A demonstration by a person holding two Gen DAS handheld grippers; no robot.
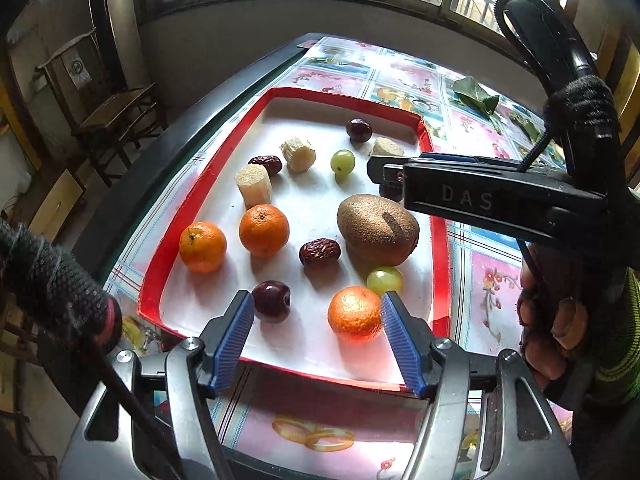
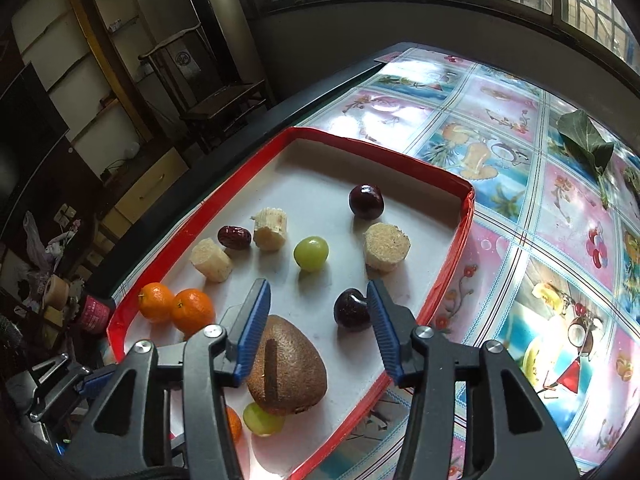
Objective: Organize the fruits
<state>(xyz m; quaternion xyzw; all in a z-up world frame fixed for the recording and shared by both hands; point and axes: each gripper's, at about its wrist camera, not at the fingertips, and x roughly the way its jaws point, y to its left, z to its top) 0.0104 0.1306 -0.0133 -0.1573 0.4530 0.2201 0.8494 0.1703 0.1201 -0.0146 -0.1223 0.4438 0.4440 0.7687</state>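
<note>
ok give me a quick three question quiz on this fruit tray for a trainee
1. How many oranges lie in the red tray?
2. True or false: the kiwi sits outside the tray.
3. Left gripper is: A) shut on an orange B) open, holding nothing C) shut on a grape

Key: 1. Three. 2. False. 3. B.

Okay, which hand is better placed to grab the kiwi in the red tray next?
Right. The right gripper hangs open just above the kiwi, which lies below its left finger. The left gripper is open nearer the mandarin.
</note>
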